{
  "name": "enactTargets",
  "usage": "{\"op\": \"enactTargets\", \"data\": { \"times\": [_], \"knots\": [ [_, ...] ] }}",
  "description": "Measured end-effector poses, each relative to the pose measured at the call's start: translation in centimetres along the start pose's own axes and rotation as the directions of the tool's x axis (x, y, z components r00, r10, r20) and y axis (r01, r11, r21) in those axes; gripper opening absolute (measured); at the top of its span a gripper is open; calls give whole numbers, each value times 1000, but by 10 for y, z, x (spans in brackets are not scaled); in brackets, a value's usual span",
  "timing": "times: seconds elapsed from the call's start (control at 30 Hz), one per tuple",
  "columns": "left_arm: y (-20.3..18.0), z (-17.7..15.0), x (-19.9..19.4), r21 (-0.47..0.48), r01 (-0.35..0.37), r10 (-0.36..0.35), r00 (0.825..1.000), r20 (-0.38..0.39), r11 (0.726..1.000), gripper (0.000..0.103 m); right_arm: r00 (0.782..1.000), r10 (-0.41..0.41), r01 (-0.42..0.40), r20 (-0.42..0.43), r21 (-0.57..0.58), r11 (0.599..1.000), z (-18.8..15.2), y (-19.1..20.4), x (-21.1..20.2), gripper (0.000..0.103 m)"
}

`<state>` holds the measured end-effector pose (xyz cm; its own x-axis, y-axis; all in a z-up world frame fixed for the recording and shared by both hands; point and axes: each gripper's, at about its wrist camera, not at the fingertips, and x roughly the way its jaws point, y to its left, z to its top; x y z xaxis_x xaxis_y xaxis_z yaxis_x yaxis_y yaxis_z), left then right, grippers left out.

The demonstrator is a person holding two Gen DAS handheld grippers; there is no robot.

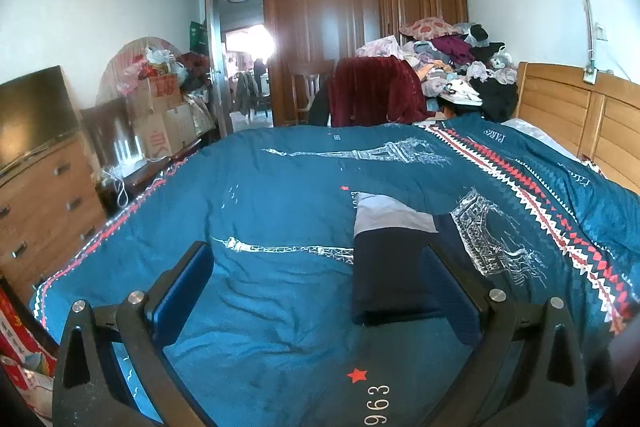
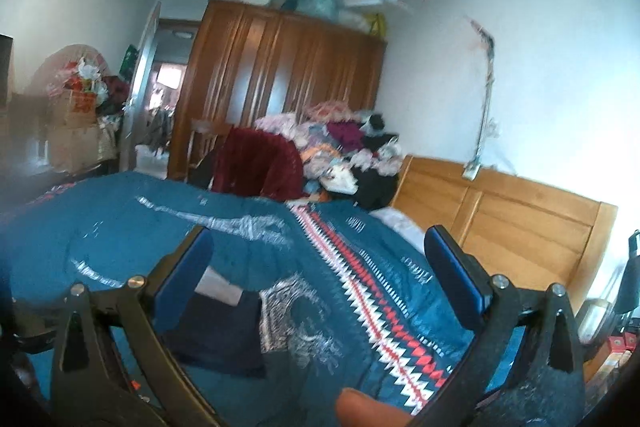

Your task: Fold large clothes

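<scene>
We see both grippers held above a bed covered by a teal quilt (image 1: 280,195) printed with Eiffel towers and a red-and-white zigzag band. The left gripper (image 1: 320,279) is spread wide with nothing between its blue pads, and the right gripper (image 2: 320,267) is likewise spread and empty. The folded dark navy garment (image 1: 388,267), with a pale grey section at its far end, lies flat on the quilt, near the left gripper's right finger. In the right wrist view, which is blurred, the garment (image 2: 224,327) sits low and left. A heap of clothes (image 1: 452,67) rises far right beside the wooden headboard (image 1: 560,107), with a wardrobe (image 1: 340,19) behind.
</scene>
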<state>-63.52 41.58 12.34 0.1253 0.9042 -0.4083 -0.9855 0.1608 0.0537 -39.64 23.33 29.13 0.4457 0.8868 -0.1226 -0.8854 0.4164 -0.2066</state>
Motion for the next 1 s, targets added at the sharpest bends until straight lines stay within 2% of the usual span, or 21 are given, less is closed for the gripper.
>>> {"op": "enactTargets", "data": {
  "times": [0.2, 0.27, 0.37, 0.5, 0.7, 1.0],
  "knots": [
    [1, 2, -7, -9, -4, 4, 1000, 19, 1000, 103, 995, 44, -45, -88, -12, 999, -14, 11, 8, 103],
    [4, 3, -11, -20, -3, 4, 999, 35, 1000, 103, 986, 77, -78, -146, -1, 997, -21, 15, 15, 103],
    [9, 7, -18, -41, 0, 3, 998, 66, 999, 103, 962, 118, -115, -248, 25, 993, -37, 19, 31, 103],
    [14, 12, -26, -55, -2, 7, 995, 98, 998, 103, 939, 130, -120, -317, 53, 991, -53, 19, 39, 103],
    [4, 16, -33, -52, 11, -5, 992, 123, 999, 103, 916, 139, -115, -377, 85, 990, -65, 12, 43, 103],
    [-29, 24, -48, -5, 86, -85, 984, 157, 996, 103, 902, 148, -106, -405, 124, 987, -73, -2, 49, 103]
  ]
}}
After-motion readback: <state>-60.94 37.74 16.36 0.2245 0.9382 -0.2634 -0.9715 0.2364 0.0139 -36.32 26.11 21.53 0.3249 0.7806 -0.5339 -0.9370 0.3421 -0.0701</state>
